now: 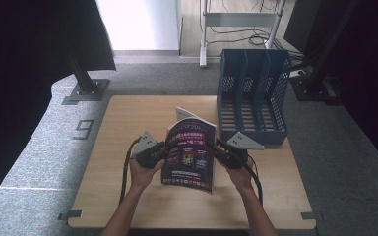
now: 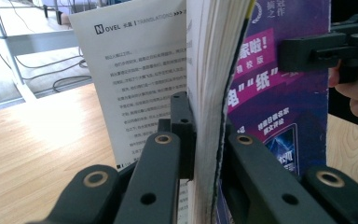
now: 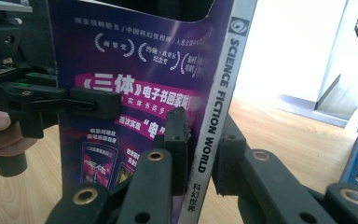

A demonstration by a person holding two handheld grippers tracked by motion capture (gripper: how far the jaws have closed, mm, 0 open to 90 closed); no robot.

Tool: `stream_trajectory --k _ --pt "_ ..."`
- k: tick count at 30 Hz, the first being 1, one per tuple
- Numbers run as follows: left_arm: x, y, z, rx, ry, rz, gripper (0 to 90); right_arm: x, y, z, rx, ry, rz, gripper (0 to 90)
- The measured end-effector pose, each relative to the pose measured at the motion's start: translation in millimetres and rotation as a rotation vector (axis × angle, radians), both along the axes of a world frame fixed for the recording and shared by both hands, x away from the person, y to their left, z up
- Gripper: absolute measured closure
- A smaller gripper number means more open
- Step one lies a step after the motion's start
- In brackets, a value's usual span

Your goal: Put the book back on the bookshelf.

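Magazine upright on wooden table, clamped between left tongs and right tongs, grey carpet around.

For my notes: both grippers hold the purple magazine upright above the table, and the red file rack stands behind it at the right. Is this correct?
Not quite: the file rack is blue, not red, as the high view shows. The rest holds: the left gripper and the right gripper clamp the purple magazine upright above the table.

- The high view looks forward and down on the table from above its near edge.
- Each gripper view sits close behind its jaws, facing the magazine from opposite edges; both share its purple cover.
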State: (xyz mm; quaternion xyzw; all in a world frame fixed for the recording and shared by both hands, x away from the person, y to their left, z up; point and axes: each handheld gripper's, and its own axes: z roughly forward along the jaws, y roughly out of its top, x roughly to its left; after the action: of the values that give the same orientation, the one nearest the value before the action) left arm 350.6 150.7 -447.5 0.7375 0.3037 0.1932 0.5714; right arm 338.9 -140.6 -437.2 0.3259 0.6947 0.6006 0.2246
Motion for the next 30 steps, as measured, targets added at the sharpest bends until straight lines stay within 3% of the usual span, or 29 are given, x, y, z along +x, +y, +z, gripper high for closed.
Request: stream_trajectory --k 5,10,11,16,18,22,30 --pt "8.2 -2.0 -0.2 0.008 0.004 0.013 86.8 4.6 3.7 2.2 -0.023 -0.014 -0.005 77.7" --pt "13.5 -7.6 9.2 0.013 -0.022 0.011 86.6 6.8 1.0 7.4 -0.01 -0.043 -0.014 78.6" --pt "12.9 -8.2 11.3 0.012 -0.03 0.007 86.6 3.9 -0.7 9.2 -0.001 -0.065 -0.018 79.0" --pt "2.6 -8.6 7.4 0.019 -0.047 0.0 85.5 -6.3 -5.1 2.5 0.004 -0.073 -0.012 79.7" --pt "-2.8 -6.6 6.1 -0.005 -0.047 -0.005 85.1 -8.9 -6.5 1.1 0.015 -0.076 -0.013 79.9" --pt "-9.6 -5.3 6.6 -0.008 -0.055 -0.006 83.6 -17.3 -9.2 0.3 0.039 -0.08 0.013 80.4" --pt "-13.2 -1.0 3.0 -0.008 -0.042 0.004 72.7 -24.3 -13.7 -1.0 0.055 -0.076 0.044 80.9"
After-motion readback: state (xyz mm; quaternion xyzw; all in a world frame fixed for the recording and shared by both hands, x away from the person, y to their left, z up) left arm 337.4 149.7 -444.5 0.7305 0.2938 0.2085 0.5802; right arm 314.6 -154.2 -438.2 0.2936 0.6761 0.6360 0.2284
